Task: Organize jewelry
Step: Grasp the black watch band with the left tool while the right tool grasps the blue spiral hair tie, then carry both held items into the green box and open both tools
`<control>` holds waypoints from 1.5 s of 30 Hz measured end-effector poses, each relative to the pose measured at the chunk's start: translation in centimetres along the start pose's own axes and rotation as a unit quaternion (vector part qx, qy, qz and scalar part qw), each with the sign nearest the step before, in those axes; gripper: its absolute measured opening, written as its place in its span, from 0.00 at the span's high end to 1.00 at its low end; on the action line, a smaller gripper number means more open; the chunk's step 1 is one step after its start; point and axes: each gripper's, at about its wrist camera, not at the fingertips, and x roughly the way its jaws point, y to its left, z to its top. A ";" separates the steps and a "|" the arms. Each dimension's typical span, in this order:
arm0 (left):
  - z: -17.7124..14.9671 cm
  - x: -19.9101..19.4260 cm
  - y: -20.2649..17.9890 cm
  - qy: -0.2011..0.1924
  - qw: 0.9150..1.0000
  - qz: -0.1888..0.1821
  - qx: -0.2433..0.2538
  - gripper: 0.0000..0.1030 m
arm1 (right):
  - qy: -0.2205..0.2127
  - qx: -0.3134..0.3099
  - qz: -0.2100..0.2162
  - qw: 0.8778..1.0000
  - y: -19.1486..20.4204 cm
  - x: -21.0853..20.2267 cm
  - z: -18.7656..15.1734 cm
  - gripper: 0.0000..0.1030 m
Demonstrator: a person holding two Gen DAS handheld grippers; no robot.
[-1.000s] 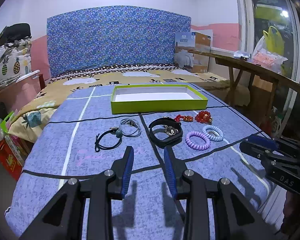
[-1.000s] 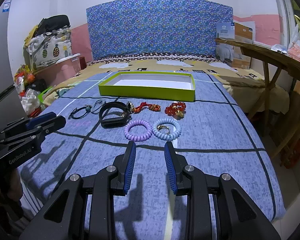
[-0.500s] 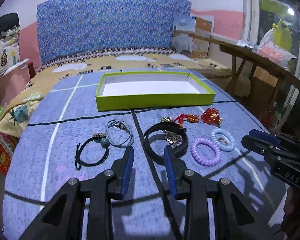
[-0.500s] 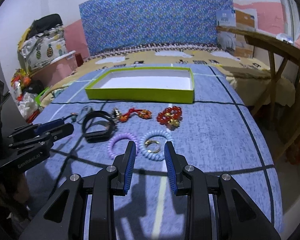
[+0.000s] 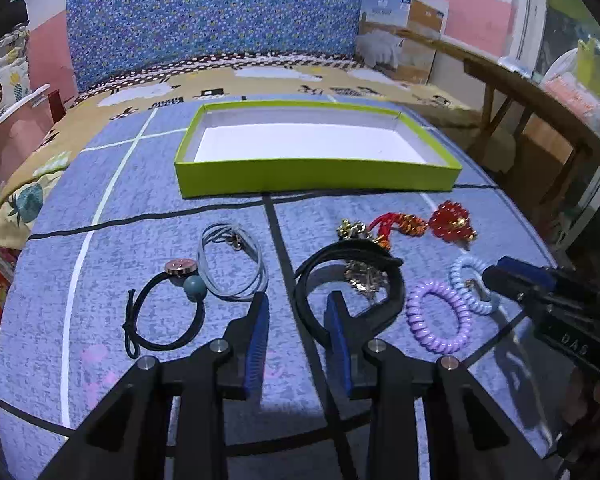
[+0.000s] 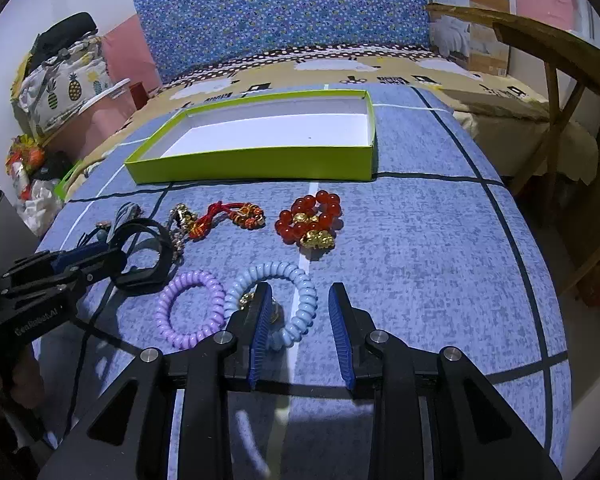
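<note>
Left claw apart, just been narrowing, near rim of black band bracelet between its pads, unpressed. Right claw apart over pale blue coil bracelet, beside purple coil bracelet, on blue bed cover. Beyond, lime-green shallow box, long axis across bed, toward headboard end.

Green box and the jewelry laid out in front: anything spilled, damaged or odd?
Nothing stands out. The green box sits flat and empty; the bracelets, hair ties and black band lie separately on the blue bedspread, none visibly broken.
</note>
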 end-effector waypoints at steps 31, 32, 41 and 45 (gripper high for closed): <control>-0.8 -3.3 0.4 -0.032 0.999 -0.024 0.011 0.96 | -0.037 0.000 0.025 0.999 0.7 -3.5 0.0 0.91; -0.7 -3.6 0.5 -0.034 0.999 -0.023 0.011 0.96 | -0.038 0.000 0.025 0.999 0.7 -3.6 0.0 0.91; 1.8 -3.8 1.2 -0.048 0.999 -0.019 0.011 0.96 | -0.054 -0.012 0.034 0.998 1.1 -3.6 2.1 0.91; 3.8 -3.4 1.7 -0.059 0.998 -0.010 0.016 0.96 | -0.060 -0.017 0.033 0.998 0.9 -2.8 4.0 0.91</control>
